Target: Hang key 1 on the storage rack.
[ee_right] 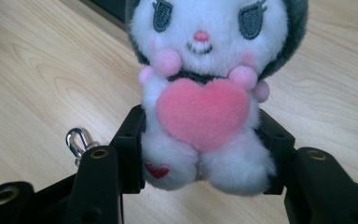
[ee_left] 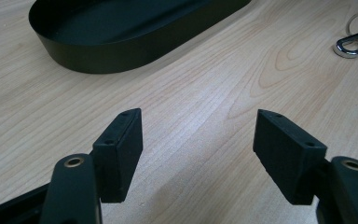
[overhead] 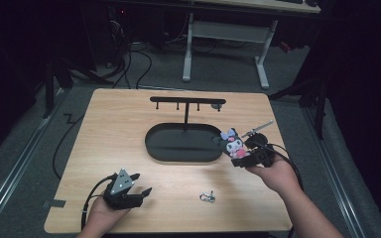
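The right gripper, held in the person's right hand, is clamped on a small white plush toy with a dark hood and a pink felt heart on its chest; both black jaws press into the toy's lower body at either side, and the face looks straight back at the camera in the right gripper view. A silver clasp peeks out just beside one jaw there. In the high view this gripper holds the plush toy lifted above the right part of the light wooden table, just beside the right end of a black oval metal tray. From the tray rises a thin black post with a horizontal bar of small hooks. Nearer the person, a separate small silver snap clasp with a ring lies on the bare wood, between the two hands. The left gripper rests low at the table's near left edge, its jaws spread wide with nothing between them; in the left gripper view, bare wood shows between its pads, with the tray's wall beyond.
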Demonstrator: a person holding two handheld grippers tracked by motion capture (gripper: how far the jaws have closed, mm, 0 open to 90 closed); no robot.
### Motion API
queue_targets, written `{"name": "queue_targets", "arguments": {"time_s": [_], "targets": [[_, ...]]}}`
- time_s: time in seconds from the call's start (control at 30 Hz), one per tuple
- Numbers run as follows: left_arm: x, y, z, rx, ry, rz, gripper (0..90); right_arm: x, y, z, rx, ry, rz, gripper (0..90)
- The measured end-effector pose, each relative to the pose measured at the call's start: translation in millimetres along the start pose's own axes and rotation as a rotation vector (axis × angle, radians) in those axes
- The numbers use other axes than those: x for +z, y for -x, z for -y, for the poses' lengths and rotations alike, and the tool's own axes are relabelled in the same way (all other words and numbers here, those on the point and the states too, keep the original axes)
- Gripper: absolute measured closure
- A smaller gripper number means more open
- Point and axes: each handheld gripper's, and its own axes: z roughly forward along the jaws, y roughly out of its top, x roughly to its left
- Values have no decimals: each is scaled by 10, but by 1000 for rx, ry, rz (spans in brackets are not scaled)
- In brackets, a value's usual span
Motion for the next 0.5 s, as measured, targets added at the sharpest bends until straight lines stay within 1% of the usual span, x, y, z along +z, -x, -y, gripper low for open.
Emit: {"name": "queue_targets", "arguments": {"time_s": [0.03, 0.23, 0.5], "targets": [[-1, -1, 0, 1, 1, -1, 336, -11, -5, -26, -2, 3, 6, 482], [-8, -13, 0, 2, 1, -1, 336, -103, 1, -186, 2, 28, 3, 482], [-9, -9, 0, 5, 2, 3, 336, -224, -6, -348, -4, 44, 14, 482]]}}
